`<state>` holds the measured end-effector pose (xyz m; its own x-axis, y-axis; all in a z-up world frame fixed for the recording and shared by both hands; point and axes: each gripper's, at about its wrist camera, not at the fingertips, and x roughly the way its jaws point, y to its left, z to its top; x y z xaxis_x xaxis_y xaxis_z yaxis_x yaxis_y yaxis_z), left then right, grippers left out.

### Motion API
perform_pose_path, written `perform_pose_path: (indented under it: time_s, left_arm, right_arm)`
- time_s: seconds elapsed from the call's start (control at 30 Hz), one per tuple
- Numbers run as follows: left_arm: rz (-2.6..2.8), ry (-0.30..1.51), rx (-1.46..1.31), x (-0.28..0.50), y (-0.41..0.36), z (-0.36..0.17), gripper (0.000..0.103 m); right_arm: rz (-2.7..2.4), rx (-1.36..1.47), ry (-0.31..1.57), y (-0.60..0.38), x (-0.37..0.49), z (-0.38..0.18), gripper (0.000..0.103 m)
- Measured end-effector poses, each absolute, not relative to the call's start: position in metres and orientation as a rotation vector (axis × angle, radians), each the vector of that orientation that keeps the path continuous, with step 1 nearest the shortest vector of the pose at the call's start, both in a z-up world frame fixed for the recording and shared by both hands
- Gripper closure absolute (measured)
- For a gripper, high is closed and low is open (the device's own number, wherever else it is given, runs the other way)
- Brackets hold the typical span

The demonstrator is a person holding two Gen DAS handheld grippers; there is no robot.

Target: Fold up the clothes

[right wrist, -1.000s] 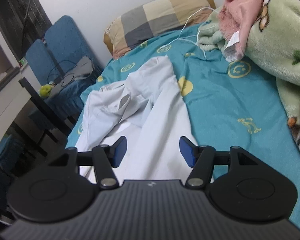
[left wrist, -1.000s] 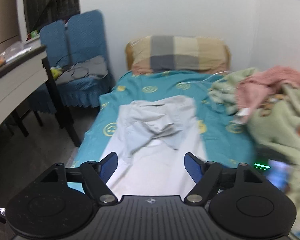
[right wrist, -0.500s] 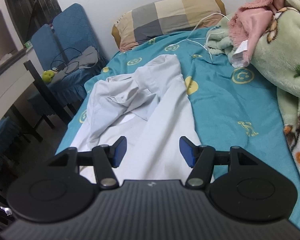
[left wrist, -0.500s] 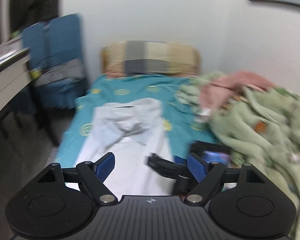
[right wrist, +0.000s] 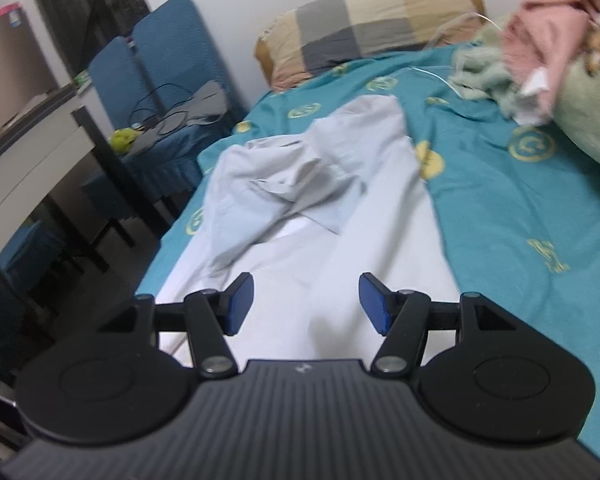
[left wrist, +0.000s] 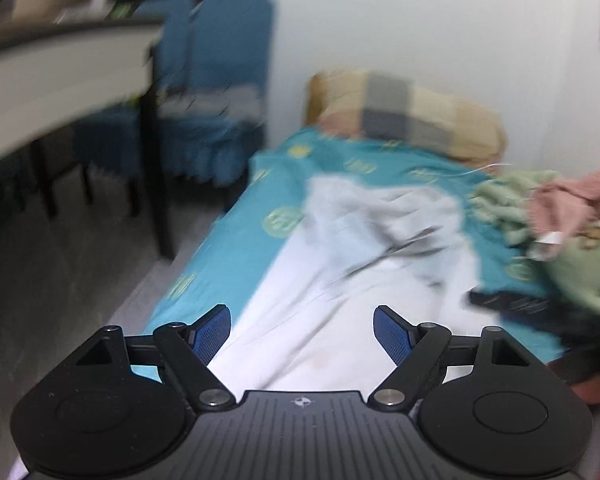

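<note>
From my left wrist camera the picture is smeared: in the last second this view has swung from facing the pillow squarely, off toward the green blanket, and now back to the left, so that the white-topped surface point(left wrist: 60, 80) and the blue chairs point(left wrist: 216, 80) fill its left half. I read that as my left arm being mid-swing, not yet settled over a grasp point. The left claw point(left wrist: 302, 332) hangs released, its blue pads wide apart and empty, above the near end of the pale shirt point(left wrist: 340, 280).

The shirt lies lengthwise on the bed point(right wrist: 520, 208), on the teal sheet, its upper part bunched and partly turned over on itself, its lower part fairly flat toward me. Nothing about its lie has altered across the last second, so I judge no fold has begun.

The right claw point(right wrist: 306, 304) is also released and empty, poised over the shirt's near hem; its view has crept closer and steadied. To its right, well apart from the shirt, sits the heap of green and pink blankets point(right wrist: 560, 52). I would next want both claws on the shirt's edges.
</note>
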<state>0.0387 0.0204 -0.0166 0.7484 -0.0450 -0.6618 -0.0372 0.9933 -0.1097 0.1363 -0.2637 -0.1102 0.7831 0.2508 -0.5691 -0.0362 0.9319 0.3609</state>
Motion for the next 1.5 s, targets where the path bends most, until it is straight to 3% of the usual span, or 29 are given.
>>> perform_pose_path:
  time_s: [0.07,0.13,0.17,0.47,0.5,0.57,0.63,0.73,0.97,1.27,1.5]
  left_arm:
    - [0.007,0.719,-0.127,0.047,0.041,-0.017,0.02]
    - [0.051,0.703,-0.161,0.052,0.063,-0.014,0.019]
    - [0.063,0.683,-0.175,0.053,0.073,-0.011,0.018]
    - [0.152,0.649,-0.227,0.051,0.12,-0.007,0.015]
    - [0.151,0.652,-0.237,0.052,0.123,-0.009,0.015]
    - [0.147,0.659,-0.237,0.053,0.125,-0.012,0.015]
    - [0.142,0.668,-0.229,0.056,0.124,-0.017,0.015]
    - [0.122,0.689,-0.235,0.059,0.12,-0.025,0.015]
    - [0.065,0.696,-0.236,0.056,0.109,-0.032,0.015]
    - [-0.018,0.802,-0.179,0.064,0.086,-0.055,0.015]
    - [-0.046,0.866,-0.185,0.076,0.079,-0.075,0.015]
  right_arm:
    - [0.19,0.342,0.653,-0.249,0.146,-0.107,0.041]
    - [0.207,0.332,0.655,-0.23,0.159,-0.106,0.026]
    - [0.209,0.317,0.652,-0.219,0.168,-0.106,0.023]
    - [0.125,0.109,0.671,-0.122,0.271,-0.143,0.023]
    - [0.112,0.076,0.672,-0.115,0.28,-0.149,0.025]
    - [0.087,0.021,0.698,-0.108,0.294,-0.16,0.041]
    - [0.065,-0.021,0.719,-0.102,0.305,-0.169,0.074]
    - [0.061,0.013,0.693,-0.111,0.3,-0.164,0.094]
    - [0.024,0.132,0.573,-0.153,0.26,-0.133,0.097]
    - [-0.1,0.337,0.688,-0.23,0.234,-0.154,0.095]
    - [-0.008,0.354,0.678,-0.25,0.173,-0.092,0.094]
